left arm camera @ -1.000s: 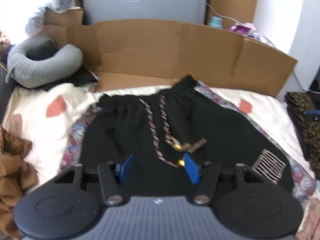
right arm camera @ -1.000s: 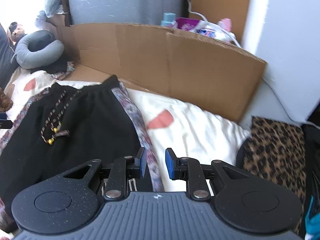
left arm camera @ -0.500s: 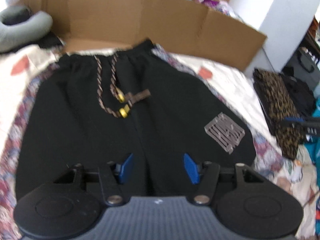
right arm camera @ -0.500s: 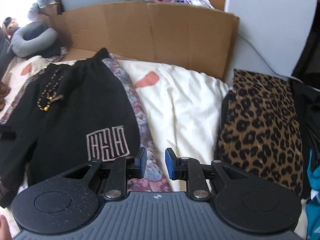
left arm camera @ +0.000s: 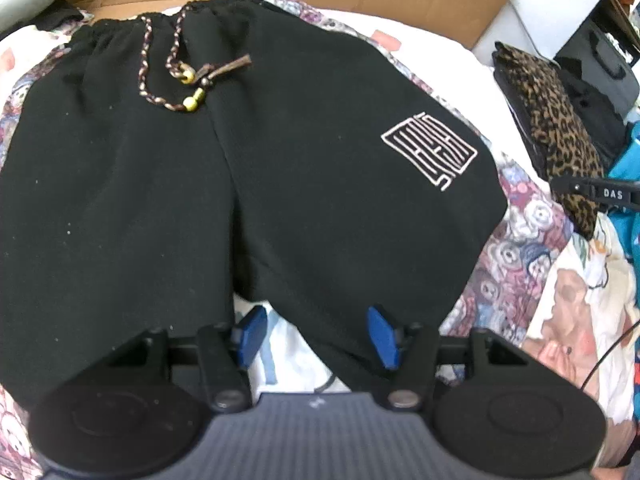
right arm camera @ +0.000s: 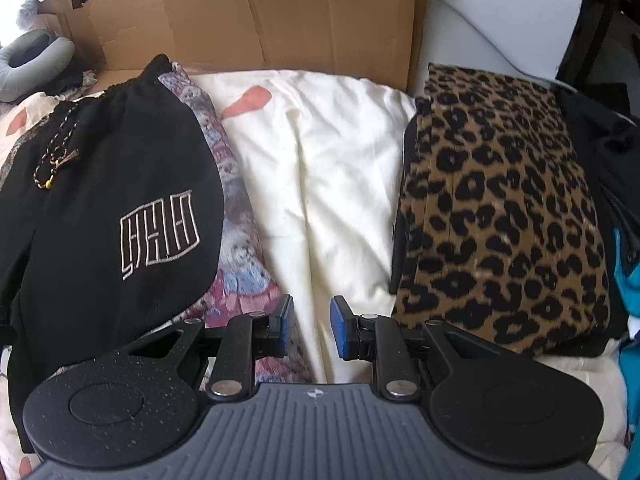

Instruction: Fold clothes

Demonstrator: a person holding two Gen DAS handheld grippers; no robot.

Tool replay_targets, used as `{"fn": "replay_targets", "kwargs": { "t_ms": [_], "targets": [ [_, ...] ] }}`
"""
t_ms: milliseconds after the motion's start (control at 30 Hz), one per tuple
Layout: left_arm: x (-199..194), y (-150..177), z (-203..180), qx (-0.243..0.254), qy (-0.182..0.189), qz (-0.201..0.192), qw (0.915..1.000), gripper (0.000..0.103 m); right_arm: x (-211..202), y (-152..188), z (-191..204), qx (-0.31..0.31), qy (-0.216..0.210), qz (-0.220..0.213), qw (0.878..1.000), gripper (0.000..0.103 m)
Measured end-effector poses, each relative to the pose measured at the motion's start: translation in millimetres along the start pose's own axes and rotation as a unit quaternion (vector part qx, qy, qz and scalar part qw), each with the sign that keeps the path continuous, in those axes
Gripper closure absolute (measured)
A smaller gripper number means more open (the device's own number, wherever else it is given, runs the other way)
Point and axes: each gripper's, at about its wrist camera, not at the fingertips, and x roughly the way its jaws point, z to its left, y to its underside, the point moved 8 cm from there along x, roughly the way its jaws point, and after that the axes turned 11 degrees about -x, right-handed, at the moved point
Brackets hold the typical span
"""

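Black shorts (left arm camera: 280, 152) lie flat on the bed, waistband at the far side, with a braided drawstring (left arm camera: 176, 76) and a white square emblem (left arm camera: 430, 152). My left gripper (left arm camera: 316, 336) hovers over the near hem at the crotch. Its jaws are closing, and the pads do not press the cloth. In the right wrist view the shorts (right arm camera: 112, 208) lie at the left. My right gripper (right arm camera: 312, 326) stands narrowly open over the white bedding (right arm camera: 320, 168), beside the shorts' right edge, with nothing between its blue pads.
A folded leopard-print garment (right arm camera: 504, 216) lies to the right. A floral cloth (right arm camera: 240, 248) sits under the shorts. A cardboard wall (right arm camera: 256, 20) borders the far side, with a grey neck pillow (right arm camera: 32, 64) at far left. Dark and teal items (right arm camera: 628, 272) crowd the right edge.
Both grippers have dropped and tipped downward toward the bed. The shorts fill more of the left view, and the left jaws have narrowed slightly. The right gripper's gap is unchanged.
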Motion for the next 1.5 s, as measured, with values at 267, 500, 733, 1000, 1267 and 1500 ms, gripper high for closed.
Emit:
{"fn": "replay_targets", "kwargs": {
  "t_ms": [267, 500, 733, 1000, 1267, 1500],
  "targets": [
    [8.3, 1.9, 7.7, -0.056, 0.035, 0.013, 0.9977, 0.076, 5.6, 3.5, 9.3, -0.006, -0.014, 0.006, 1.000, 0.076],
    [-5.1, -5.0, 20.3, -0.050, 0.022, -0.008, 0.9985, 0.102, 9.5, 5.9, 12.1, -0.011, -0.015, 0.011, 1.000, 0.076],
    [-0.8, -5.2, 28.6, -0.060, 0.007, -0.006, 0.9982, 0.101, 14.0, 5.2, 8.4, -0.007, -0.011, 0.012, 1.000, 0.076],
    [0.9, -8.0, 34.2, -0.059, -0.012, -0.009, 0.9982, 0.101, 19.4, 4.1, 12.5, -0.002, -0.021, 0.008, 1.000, 0.076],
    [7.5, -11.7, 37.1, -0.062, -0.027, -0.012, 0.9977, 0.101, 32.6, 8.5, 32.5, -0.019, -0.044, 0.012, 0.999, 0.076],
    [13.7, -8.2, 30.4, -0.087, -0.001, 0.013, 0.9961, 0.085, 41.3, 17.2, 45.2, -0.020, -0.056, 0.030, 0.998, 0.076]
  ]
}}
